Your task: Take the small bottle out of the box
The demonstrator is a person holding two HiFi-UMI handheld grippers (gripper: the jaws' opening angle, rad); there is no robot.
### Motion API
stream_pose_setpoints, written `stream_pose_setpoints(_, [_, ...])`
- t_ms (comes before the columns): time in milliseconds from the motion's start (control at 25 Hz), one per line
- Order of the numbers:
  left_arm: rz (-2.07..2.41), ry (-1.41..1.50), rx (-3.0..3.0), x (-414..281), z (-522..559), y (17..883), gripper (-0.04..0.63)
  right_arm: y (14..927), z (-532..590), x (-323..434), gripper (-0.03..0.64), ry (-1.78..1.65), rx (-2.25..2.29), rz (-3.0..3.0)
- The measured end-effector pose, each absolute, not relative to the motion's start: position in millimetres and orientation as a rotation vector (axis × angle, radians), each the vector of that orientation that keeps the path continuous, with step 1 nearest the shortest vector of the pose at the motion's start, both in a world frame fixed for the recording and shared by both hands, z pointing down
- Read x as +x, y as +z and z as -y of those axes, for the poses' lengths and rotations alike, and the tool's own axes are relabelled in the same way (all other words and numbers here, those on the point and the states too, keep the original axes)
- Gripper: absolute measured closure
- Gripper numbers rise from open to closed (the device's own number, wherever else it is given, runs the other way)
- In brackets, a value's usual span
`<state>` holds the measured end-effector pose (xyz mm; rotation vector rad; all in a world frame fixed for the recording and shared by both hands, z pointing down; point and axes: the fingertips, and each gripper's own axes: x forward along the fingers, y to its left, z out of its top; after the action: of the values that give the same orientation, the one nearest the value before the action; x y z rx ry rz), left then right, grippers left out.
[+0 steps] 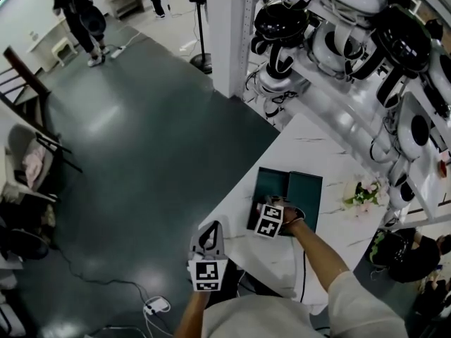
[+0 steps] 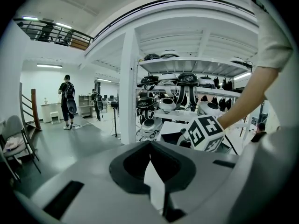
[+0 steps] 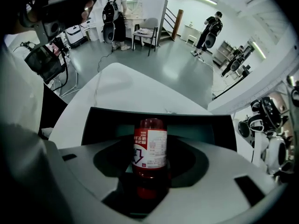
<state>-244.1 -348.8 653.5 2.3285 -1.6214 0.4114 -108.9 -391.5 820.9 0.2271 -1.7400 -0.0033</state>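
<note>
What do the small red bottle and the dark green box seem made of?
Small red bottle: glossy translucent plastic or glass, judging by its sheen; white printed label, probably paper. Dark green box: matte, flat-panelled, likely cardboard.

Pale short-sleeved shirt (image 1: 356,298); grey left gripper (image 1: 211,229) bears black-and-white marker cube (image 1: 206,274).
</note>
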Motion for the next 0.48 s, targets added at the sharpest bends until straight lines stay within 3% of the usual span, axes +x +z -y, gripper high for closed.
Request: stream_pose_setpoints(480, [1.641, 0.401, 2.349, -232, 337, 642, 0.577, 771, 393, -96, 0.38, -0.03, 0.461, 1.886])
